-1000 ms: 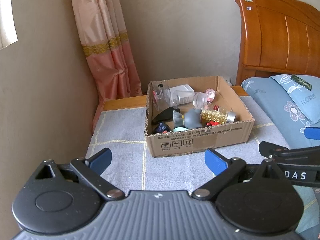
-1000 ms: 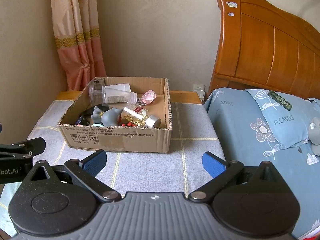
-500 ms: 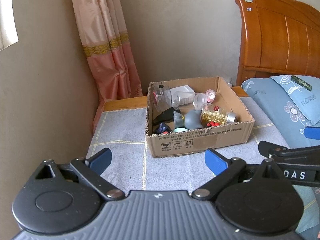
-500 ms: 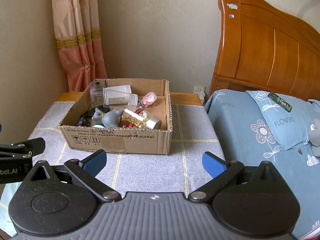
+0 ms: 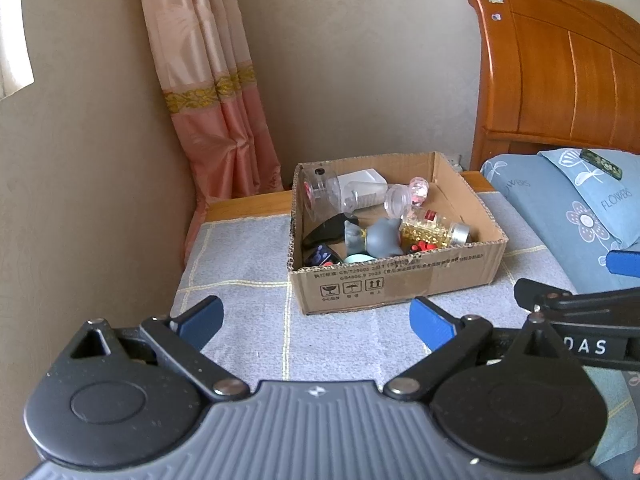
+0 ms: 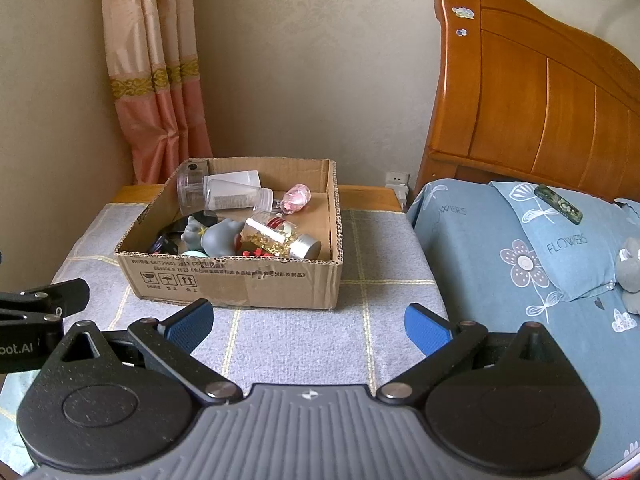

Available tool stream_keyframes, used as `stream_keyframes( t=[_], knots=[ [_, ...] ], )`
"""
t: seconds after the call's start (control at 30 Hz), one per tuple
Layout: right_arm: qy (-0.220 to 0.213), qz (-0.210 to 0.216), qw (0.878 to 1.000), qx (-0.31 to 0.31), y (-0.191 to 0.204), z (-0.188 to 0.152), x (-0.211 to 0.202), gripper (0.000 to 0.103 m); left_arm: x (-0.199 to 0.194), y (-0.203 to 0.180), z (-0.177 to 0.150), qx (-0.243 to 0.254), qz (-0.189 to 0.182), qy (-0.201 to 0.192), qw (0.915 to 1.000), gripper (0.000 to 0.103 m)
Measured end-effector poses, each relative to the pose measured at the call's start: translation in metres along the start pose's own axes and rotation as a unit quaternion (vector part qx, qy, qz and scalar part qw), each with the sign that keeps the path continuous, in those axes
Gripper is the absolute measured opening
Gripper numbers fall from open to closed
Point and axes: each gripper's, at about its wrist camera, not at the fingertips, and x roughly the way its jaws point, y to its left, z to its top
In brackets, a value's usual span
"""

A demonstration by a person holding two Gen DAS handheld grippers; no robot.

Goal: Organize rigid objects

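An open cardboard box (image 5: 400, 280) (image 6: 240, 280) stands on a grey checked cloth (image 5: 248, 280) (image 6: 384, 248) over a bedside table. Inside lie clear plastic jars (image 5: 360, 192) (image 6: 236, 192), a grey cat figure (image 5: 380, 236) (image 6: 218, 236), a jar of gold beads with a silver lid (image 5: 432, 230) (image 6: 288, 240), a pink globe (image 5: 419, 190) (image 6: 296, 198), and small dark and red items. My left gripper (image 5: 316, 320) is open and empty, in front of the box. My right gripper (image 6: 308, 326) is open and empty, also in front of it.
A bed with blue flowered bedding (image 6: 520, 260) and a wooden headboard (image 6: 540, 100) stands to the right. A dark patterned case (image 6: 558, 204) lies on the pillow. A pink curtain (image 5: 216, 120) hangs at the back left. A wall runs along the left.
Both grippers have barely shifted; the views have moved slightly. Nothing was taken hold of or let go.
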Motion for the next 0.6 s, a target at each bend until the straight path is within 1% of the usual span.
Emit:
stream_keyframes(
  t=[0.6],
  knots=[
    [0.001, 0.001, 1.000, -0.001, 0.0008, -0.0006, 0.0013, 0.103, 0.0004, -0.0009, -0.0015, 0.001, -0.002, 0.003, 1.0000, 0.100]
  ],
)
